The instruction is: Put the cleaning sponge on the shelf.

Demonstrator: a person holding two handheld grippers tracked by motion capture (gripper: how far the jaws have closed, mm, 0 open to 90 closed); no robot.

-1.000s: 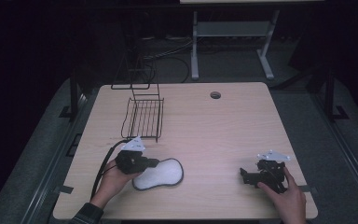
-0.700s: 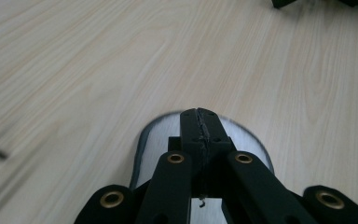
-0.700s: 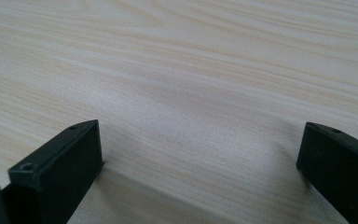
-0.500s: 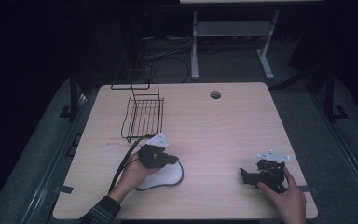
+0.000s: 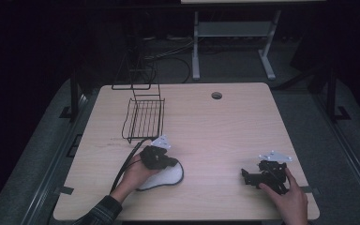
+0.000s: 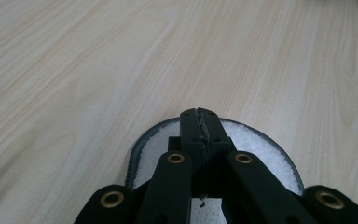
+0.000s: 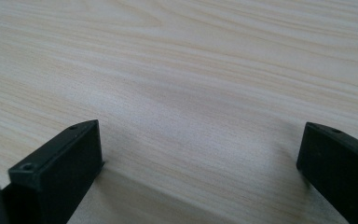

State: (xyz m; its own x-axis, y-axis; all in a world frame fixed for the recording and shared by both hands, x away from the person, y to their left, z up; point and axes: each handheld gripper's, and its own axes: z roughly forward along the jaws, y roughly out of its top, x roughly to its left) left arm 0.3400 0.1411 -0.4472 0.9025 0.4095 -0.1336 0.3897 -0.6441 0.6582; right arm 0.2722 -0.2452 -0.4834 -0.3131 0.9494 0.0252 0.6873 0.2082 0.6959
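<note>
A white oval pad (image 5: 168, 178) with a dark rim lies flat on the wooden table (image 5: 225, 131) near its front left. My left gripper (image 5: 172, 162) is low over the pad, pointing right, with its jaws shut together. In the left gripper view the closed tips (image 6: 200, 116) sit above the white pad (image 6: 261, 142), and I see nothing pinched between them. My right gripper (image 5: 245, 177) rests at the front right, held by a hand and pointing left. Its jaws stand wide apart (image 7: 200, 140) over bare wood.
A black wire basket (image 5: 143, 119) stands at the back left of the table, just beyond the left hand. A round cable hole (image 5: 216, 95) is near the far edge. A metal stand (image 5: 229, 33) is on the floor behind.
My left gripper has moved to the right, from the pad's left end to above the pad. The pad has stayed where it lay. The right gripper has not moved.
</note>
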